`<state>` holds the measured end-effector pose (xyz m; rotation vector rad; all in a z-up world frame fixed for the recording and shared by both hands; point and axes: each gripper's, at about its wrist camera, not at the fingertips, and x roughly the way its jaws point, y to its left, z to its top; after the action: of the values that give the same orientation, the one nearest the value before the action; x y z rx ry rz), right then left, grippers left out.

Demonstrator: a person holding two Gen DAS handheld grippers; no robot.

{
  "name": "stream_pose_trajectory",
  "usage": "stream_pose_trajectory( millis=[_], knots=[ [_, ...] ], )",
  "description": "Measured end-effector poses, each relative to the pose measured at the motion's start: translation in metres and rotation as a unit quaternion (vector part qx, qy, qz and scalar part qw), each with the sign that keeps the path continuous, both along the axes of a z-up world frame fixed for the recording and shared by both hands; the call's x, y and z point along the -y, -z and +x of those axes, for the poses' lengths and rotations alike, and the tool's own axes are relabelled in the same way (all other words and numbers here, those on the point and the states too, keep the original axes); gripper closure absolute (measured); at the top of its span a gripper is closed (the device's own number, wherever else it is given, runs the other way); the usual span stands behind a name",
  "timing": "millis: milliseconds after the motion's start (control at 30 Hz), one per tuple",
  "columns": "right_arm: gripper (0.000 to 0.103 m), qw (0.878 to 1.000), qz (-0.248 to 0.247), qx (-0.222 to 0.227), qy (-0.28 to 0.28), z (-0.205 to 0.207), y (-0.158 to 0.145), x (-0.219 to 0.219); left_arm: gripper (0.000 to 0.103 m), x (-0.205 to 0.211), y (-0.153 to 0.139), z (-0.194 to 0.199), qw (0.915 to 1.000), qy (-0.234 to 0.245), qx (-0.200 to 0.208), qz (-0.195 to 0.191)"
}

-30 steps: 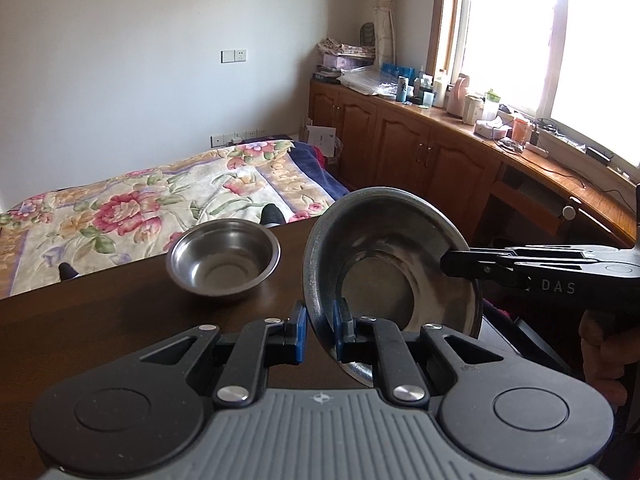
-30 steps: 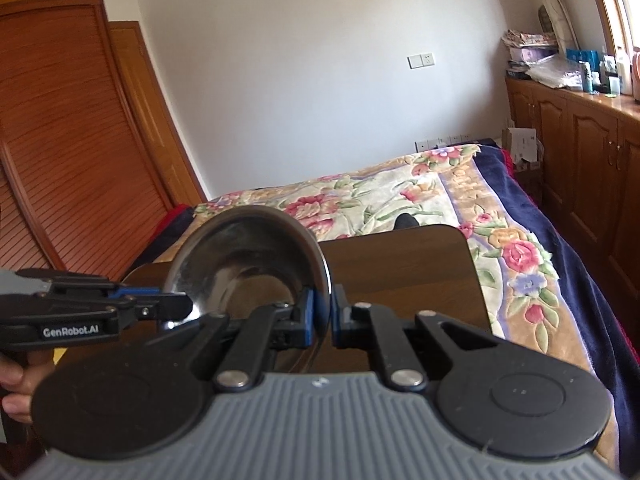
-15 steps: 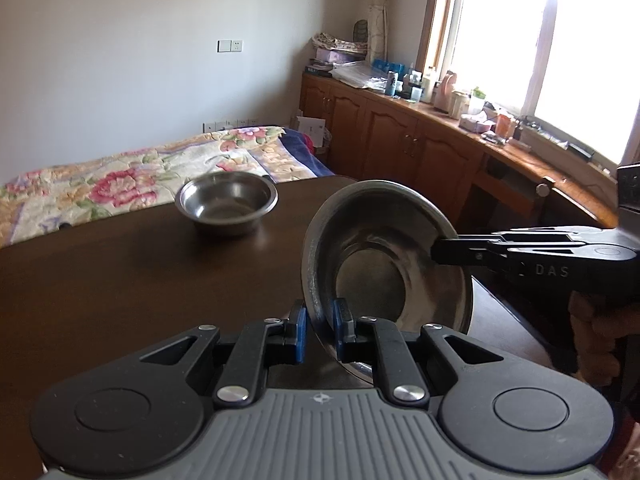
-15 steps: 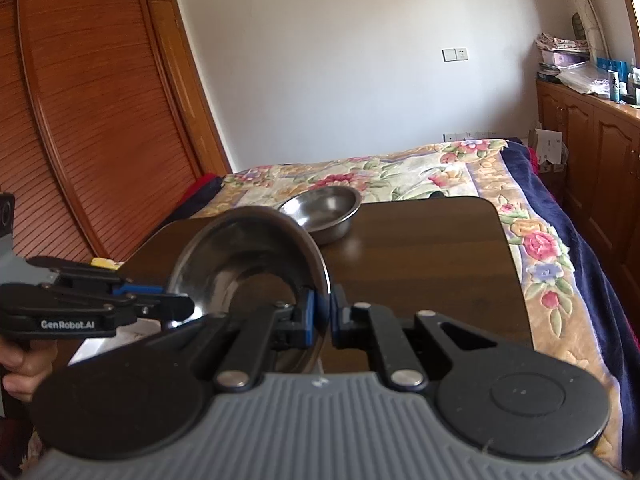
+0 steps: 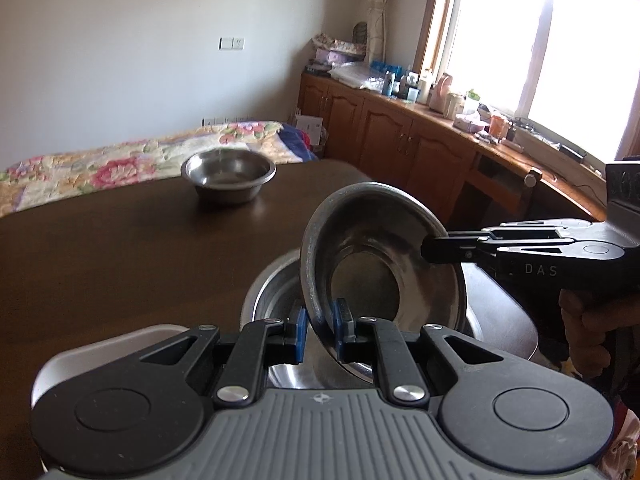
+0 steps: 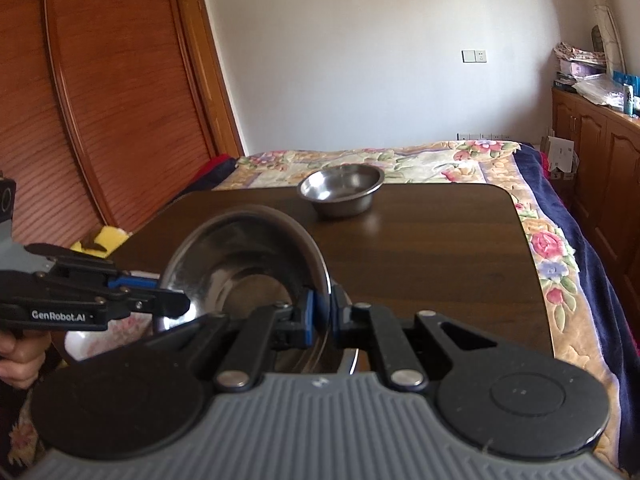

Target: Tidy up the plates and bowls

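At the left edge of the right wrist view, a hand (image 6: 18,356) holds the left gripper (image 6: 182,304) by its handle, and that gripper reaches in sideways to the rim of a tilted steel bowl (image 6: 240,264). In the left wrist view the same left gripper (image 5: 319,330) has its blue-padded fingers (image 5: 298,334) drawn narrow and clamped on the near rim of the tilted steel bowl (image 5: 380,264), one pad inside and one outside. The bowl stands steeply on edge, its hollow facing the right.

Directly under it, a second steel bowl (image 5: 268,292) sits upright on the dark wooden table (image 5: 120,248); whether the two bowls touch cannot be told. Just left of this lower bowl, the rim of a white dish (image 5: 96,350) shows behind the gripper body.

Further right, the right gripper (image 5: 426,246) comes in from the side and pinches the far rim of the tilted bowl; in its own view the right gripper (image 6: 322,312) is likewise closed tight on that rim. A hand (image 5: 588,320) grips its handle at the right edge.

Well apart, near the table's far edge, a third steel bowl (image 5: 228,174) stands upright and alone. Behind it lies a floral bedspread (image 5: 120,160).
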<state>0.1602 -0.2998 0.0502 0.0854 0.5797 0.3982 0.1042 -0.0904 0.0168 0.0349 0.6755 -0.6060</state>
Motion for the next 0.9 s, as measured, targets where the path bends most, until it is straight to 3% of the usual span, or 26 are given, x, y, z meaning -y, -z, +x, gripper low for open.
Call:
stream_pose_trajectory(
  millis=[900],
  knots=[
    [0.091,0.999,-0.051,-0.003,-0.012,-0.006,0.014,-0.017,0.089,-0.001,0.017,-0.005,0.9997,-0.011,-0.006,0.021]
  ],
)
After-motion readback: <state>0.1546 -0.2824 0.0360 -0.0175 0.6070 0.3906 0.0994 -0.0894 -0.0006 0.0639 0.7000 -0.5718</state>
